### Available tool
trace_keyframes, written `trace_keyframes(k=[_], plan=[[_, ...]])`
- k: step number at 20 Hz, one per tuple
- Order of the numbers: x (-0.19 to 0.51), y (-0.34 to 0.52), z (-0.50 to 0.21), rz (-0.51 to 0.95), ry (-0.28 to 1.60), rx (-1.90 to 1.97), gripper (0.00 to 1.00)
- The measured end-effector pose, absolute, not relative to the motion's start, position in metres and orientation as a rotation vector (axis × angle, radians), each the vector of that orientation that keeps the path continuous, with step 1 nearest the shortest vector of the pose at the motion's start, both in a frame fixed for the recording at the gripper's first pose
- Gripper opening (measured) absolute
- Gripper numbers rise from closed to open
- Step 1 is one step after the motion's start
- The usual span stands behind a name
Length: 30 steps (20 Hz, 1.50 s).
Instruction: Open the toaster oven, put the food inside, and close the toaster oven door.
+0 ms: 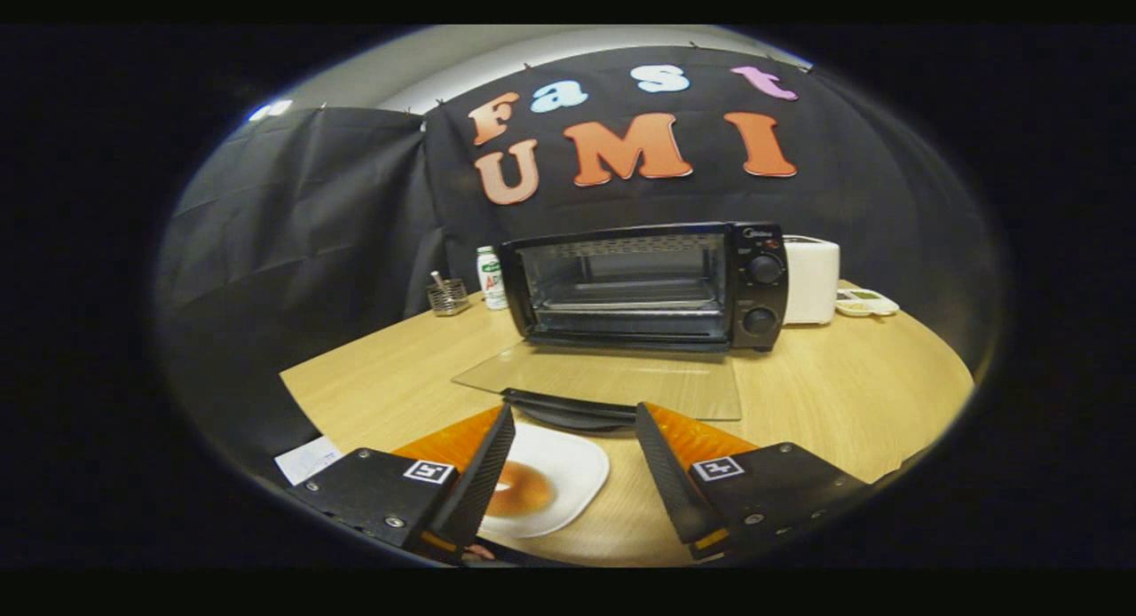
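Now, in the gripper view, the toaster oven (652, 286) sits at the back of the wooden counter (852, 394). Its glass door (612, 381) is already down flat, with the dark handle at the near edge. The rack inside looks bare.

The tongs (575, 456) are spread wide and pinch nothing. Between them, closer to the left finger, is a white plate (559, 478) with the food on it — a round brown bun (519, 489), maybe a bagel. So the food is still out on the counter, just in front of the open door.

What could go wrong? The bun looks round and soft, so it may slip out or get squashed if the tongs pinch too hard or off to one side. The plate could slide when the tongs push down. The open door lies right in the way — a low carry could bump the bun or the tongs on its handle. A bottle (491, 277) and a small wire basket (447, 296) stand left of the oven, well apart from the path.
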State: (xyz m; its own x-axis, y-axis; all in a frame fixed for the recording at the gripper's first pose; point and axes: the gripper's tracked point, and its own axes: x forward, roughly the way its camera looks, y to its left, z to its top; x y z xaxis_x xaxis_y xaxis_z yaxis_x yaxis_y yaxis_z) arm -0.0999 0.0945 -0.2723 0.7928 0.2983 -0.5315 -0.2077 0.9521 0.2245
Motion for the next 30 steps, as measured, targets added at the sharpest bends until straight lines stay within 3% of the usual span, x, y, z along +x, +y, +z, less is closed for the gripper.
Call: trace_keyframes(k=[6,20,26,30], plan=[[-0.137,0.123,-0.288,0.361,0.673,0.092,0.82],[-0.156,0.126,-0.318,0.334,0.778,0.011,0.86],[-0.145,0.12,-0.311,0.301,0.803,0.135,0.5],[-0.126,0.126,-0.293,0.28,0.76,0.292,0.45]])
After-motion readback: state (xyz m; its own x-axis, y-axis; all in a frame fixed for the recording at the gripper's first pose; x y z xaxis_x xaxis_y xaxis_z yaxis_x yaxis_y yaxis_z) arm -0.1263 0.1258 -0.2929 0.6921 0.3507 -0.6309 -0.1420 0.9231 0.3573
